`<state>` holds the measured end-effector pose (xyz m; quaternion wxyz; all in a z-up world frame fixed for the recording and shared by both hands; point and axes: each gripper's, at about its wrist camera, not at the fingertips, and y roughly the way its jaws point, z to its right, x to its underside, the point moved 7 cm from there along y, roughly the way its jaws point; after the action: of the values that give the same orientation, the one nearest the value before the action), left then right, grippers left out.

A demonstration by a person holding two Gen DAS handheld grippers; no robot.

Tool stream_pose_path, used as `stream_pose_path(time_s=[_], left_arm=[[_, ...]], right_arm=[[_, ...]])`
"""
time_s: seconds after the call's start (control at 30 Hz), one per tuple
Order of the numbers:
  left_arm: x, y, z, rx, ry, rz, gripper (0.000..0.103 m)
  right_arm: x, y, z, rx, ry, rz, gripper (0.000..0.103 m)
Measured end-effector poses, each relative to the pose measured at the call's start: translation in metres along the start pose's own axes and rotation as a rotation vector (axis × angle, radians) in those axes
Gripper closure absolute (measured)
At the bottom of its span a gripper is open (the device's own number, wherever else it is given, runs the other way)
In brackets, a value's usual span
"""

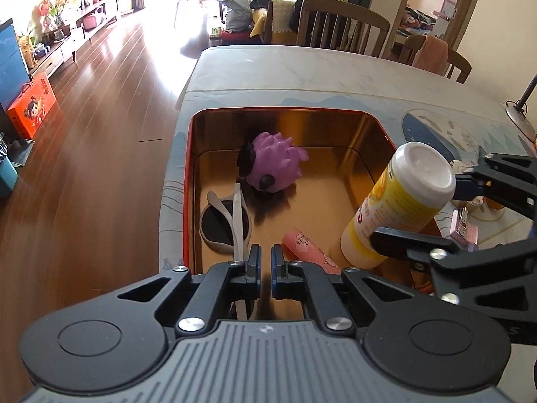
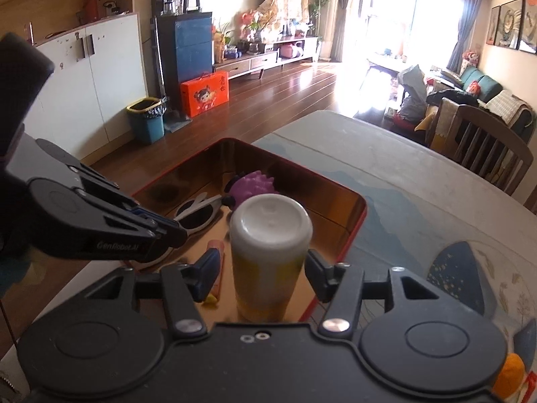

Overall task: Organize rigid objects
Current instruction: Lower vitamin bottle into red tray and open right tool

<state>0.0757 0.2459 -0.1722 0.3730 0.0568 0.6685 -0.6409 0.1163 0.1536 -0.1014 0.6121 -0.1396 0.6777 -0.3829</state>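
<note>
A red tin box with a gold inside (image 1: 191, 168) (image 2: 360, 213) stands on the table. In it lie a purple spiky toy (image 1: 273, 164) (image 2: 255, 184), grey sunglasses (image 1: 225, 225) (image 2: 198, 216) and a pink tube (image 1: 307, 247) (image 2: 216, 248). A yellow bottle with a white cap (image 1: 399, 201) (image 2: 268, 255) leans at the box's right side, between the fingers of my right gripper (image 2: 263, 275) (image 1: 433, 211). The fingers stand slightly apart from the bottle. My left gripper (image 1: 265, 265) (image 2: 174, 231) hovers over the box's near edge, jaws nearly closed and empty.
The table (image 1: 285, 70) (image 2: 419, 181) has a patterned mat. A metal lamp base (image 1: 520, 117) and small items sit at the right. Wooden chairs (image 1: 342, 27) (image 2: 486, 147) stand behind the table. Wooden floor lies to the left, with an orange box (image 2: 204, 92) and a bin (image 2: 146, 119).
</note>
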Motion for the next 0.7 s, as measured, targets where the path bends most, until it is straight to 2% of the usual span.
stream_pose_path(time_s=[0.07,0.2,0.23,0.27,0.4,0.57,0.63,0.7], left_arm=[[0.000,-0.003,0.002,0.007,0.005,0.007,0.098],[-0.001,-0.011,0.006,0.012,0.020,0.026,0.095],[-0.001,-0.012,0.008,0.014,0.021,0.029,0.094],[-0.001,-0.014,0.008,0.014,0.020,0.032,0.091],[-0.001,-0.021,0.011,0.017,0.023,0.048,0.082],[0.000,-0.032,0.015,0.031,0.033,0.071,0.076],[0.000,-0.036,0.016,0.033,0.035,0.084,0.069],[-0.001,-0.039,0.017,0.038,0.028,0.097,0.046]], right_arm=[[0.000,-0.005,0.002,0.000,0.021,0.011,0.041],[-0.005,-0.017,0.006,0.004,0.044,0.036,0.041],[-0.007,-0.019,0.006,0.001,0.045,0.043,0.047],[-0.009,-0.020,0.005,0.005,0.037,0.047,0.061],[-0.015,-0.015,0.002,0.035,0.002,0.043,0.061],[-0.029,0.002,0.010,0.026,0.054,0.038,0.062],[-0.037,0.012,0.015,0.016,0.091,0.022,0.062],[-0.046,0.022,0.021,0.020,0.122,0.009,0.062]])
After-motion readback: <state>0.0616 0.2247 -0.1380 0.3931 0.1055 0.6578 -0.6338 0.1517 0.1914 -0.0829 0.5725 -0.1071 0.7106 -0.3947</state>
